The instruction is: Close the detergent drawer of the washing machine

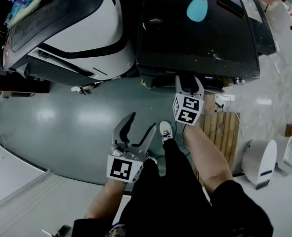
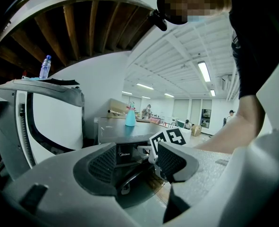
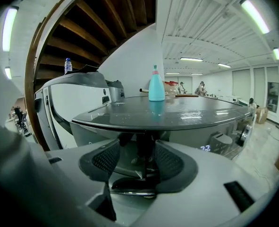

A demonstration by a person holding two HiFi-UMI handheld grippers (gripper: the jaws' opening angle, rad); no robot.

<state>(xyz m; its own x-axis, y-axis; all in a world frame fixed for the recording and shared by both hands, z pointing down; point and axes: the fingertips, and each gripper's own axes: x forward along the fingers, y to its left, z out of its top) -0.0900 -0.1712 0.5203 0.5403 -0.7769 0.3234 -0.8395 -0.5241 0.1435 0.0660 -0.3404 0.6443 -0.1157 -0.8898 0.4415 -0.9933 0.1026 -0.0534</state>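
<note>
My left gripper point(image 2: 137, 163), open and empty, frames a Midea badge point(image 2: 123, 153) on the dark washing machine point(image 2: 113, 129). My right gripper point(image 3: 135, 161), jaws also apart, sits just before its glossy-topped front. I cannot pick out the detergent drawer in the shadowed panel.

The right gripper point(image 3: 138, 161) has its jaws apart, close to the front of the washing machine point(image 3: 186, 113), with nothing gripped. A teal bottle point(image 3: 156, 84) stands upright on the machine's dark top. A white appliance point(image 3: 75, 110) stands to the machine's left.
</note>
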